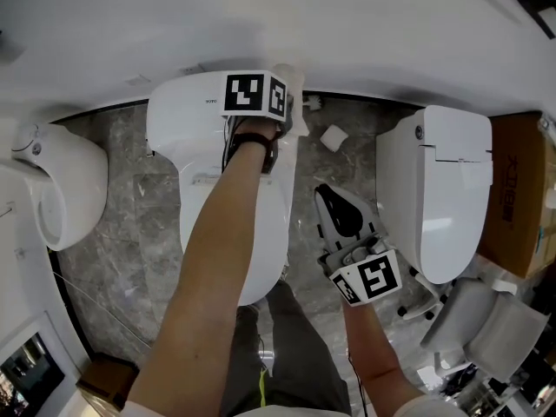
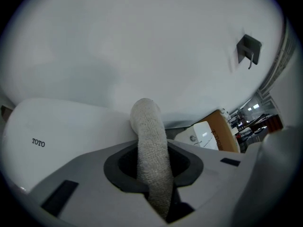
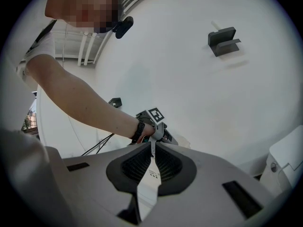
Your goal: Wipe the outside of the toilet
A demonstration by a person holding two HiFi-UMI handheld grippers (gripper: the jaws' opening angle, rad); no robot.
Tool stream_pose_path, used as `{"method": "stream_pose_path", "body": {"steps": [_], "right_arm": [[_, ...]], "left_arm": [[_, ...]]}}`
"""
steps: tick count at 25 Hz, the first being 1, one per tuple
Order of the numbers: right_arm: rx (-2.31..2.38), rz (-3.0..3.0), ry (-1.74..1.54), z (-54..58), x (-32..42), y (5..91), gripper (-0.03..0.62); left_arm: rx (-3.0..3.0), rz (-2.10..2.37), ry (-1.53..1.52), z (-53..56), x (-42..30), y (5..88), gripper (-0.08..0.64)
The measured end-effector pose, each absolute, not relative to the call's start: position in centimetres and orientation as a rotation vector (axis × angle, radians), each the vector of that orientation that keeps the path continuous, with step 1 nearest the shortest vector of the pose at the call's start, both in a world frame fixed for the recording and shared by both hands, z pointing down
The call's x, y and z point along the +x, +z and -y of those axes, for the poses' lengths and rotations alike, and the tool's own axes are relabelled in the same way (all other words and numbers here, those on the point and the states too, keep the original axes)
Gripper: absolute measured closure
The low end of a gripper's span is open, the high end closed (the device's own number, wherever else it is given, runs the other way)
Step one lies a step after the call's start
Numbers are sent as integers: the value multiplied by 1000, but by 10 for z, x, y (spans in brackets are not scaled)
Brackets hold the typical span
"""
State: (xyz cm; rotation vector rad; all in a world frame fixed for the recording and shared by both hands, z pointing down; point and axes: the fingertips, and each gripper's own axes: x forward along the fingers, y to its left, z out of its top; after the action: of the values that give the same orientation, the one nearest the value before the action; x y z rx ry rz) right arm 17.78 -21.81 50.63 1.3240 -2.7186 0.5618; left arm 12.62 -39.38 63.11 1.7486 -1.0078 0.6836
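The white toilet stands in the middle of the head view, its tank (image 1: 187, 111) against the wall and its closed lid (image 1: 261, 241) running toward me. My left gripper (image 1: 283, 111) reaches over the tank's right end, shut on a rolled white cloth (image 1: 290, 78). In the left gripper view the cloth (image 2: 150, 136) sticks up between the closed jaws of that gripper (image 2: 152, 161), with the tank (image 2: 57, 131) at left. My right gripper (image 1: 334, 205) hangs beside the bowl over the floor, jaws together (image 3: 151, 148); a thin white strip shows in the slit.
A second white toilet (image 1: 443, 189) stands at the right, a cardboard box (image 1: 517, 189) beyond it. Another white fixture (image 1: 61, 189) is at the left. A small white block (image 1: 334, 137) lies on the grey marble floor. A dark bracket (image 3: 222, 39) hangs on the wall.
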Motion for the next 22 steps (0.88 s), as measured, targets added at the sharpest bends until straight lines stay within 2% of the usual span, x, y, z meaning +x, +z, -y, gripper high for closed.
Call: {"method": "stream_pose_path", "body": {"steps": [5, 15, 22], "right_arm": [[1319, 2729, 560, 215, 178, 498, 545], [1304, 2758, 581, 214, 171, 498, 545], [1261, 2786, 566, 203, 149, 487, 545]], "left_arm": [[1752, 1045, 822, 388, 123, 630, 454], [1766, 1100, 874, 383, 95, 623, 453], [1776, 1152, 855, 379, 49, 612, 453]]}}
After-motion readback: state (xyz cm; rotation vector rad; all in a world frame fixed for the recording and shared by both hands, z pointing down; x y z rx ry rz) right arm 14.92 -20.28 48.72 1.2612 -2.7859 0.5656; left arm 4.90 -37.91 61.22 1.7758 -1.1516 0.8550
